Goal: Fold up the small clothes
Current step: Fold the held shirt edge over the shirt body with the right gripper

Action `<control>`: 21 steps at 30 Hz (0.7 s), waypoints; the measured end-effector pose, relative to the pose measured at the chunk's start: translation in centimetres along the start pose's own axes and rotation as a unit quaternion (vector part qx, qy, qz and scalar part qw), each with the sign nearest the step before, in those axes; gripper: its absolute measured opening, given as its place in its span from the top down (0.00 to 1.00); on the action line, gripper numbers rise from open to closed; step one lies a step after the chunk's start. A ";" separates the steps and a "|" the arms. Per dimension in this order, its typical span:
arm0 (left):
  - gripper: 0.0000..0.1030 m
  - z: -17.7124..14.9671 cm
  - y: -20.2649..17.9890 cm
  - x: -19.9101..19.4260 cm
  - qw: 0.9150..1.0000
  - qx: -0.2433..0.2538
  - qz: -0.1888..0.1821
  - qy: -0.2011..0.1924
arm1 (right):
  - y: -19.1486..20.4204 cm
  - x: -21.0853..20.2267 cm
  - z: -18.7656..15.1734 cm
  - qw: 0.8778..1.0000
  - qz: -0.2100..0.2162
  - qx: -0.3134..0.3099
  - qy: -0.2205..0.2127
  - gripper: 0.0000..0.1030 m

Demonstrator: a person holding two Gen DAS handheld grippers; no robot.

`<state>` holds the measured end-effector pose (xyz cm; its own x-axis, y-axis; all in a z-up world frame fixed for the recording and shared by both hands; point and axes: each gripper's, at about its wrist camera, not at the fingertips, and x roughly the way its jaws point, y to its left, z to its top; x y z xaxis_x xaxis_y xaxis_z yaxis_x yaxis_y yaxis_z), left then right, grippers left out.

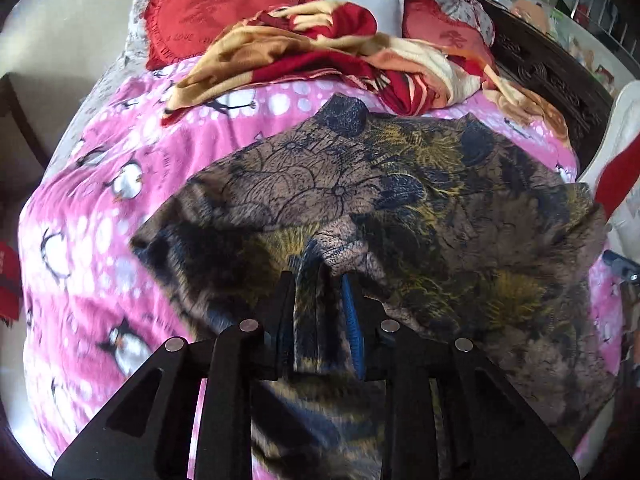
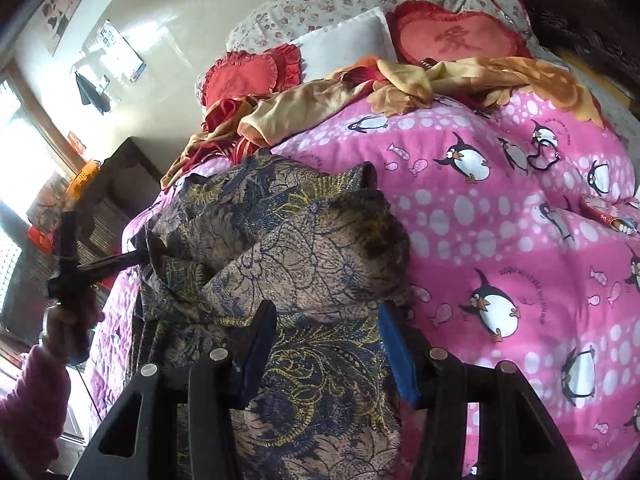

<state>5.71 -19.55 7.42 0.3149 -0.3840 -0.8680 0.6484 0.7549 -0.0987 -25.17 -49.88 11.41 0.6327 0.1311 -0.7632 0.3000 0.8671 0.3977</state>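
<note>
**Patterned garment held at two points over the bed**

Left gripper [image 1: 320, 280]: fingers drawn close together, pinching a bunched fold of the brown, blue and yellow patterned garment [image 1: 400, 184]. Cloth fills the narrow gap between the blue-lined pads [image 1: 352, 316] and hangs below them. Ahead of the fingers the garment spreads wide and mostly flat.

Right gripper [image 2: 324, 320]: fingers set wider apart, with a broad band of the same garment [image 2: 304, 240] between them. The cloth presses against the blue pads [image 2: 396, 356] on both sides; how firm the grip is cannot be told. Ahead of the fingers the fabric rises in a rumpled mound.

Garment: lies across the pink penguin-print blanket [image 2: 500, 216] on the bed, lifted at both held points.

Beyond the fingers, far end of the bed: a crumpled red and tan blanket [image 1: 320, 52], two red frilled heart cushions [image 1: 216, 12], a white pillow [image 2: 344, 44].

Left of the right fingers: the left gripper's handle gripped by a hand [image 2: 68, 320] in a pink sleeve.
</note>
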 end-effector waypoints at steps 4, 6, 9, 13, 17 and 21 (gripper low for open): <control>0.76 0.2 -0.4 1.2 0.997 0.042 -0.060 0.010 | -0.1 -0.2 -0.2 1.000 0.012 0.005 0.002 0.50; 0.63 0.5 -0.7 2.0 0.995 0.062 -0.075 0.029 | -0.3 -0.1 -0.2 1.000 0.016 0.009 0.002 0.50; 0.63 0.8 -0.7 1.9 0.995 0.065 -0.071 0.030 | -0.7 -0.1 -0.2 1.000 0.020 0.018 0.002 0.50; 0.31 1.2 0.4 0.4 0.998 0.049 -0.042 -0.001 | -0.8 -0.3 -0.4 0.999 0.030 0.020 0.001 0.50; 0.20 0.8 0.7 1.8 0.998 0.049 -0.038 0.020 | -1.2 -0.3 -0.3 0.999 0.038 0.032 -0.001 0.50; 0.20 0.8 -1.3 2.6 0.996 0.087 -0.031 0.015 | -1.3 -0.3 -0.3 0.998 0.041 0.038 -0.002 0.50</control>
<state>6.23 -21.94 5.67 0.2526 -0.4088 -0.8770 0.7768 0.6261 -0.0681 -25.96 -50.87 10.96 0.6602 0.1987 -0.7243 0.2999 0.8144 0.4968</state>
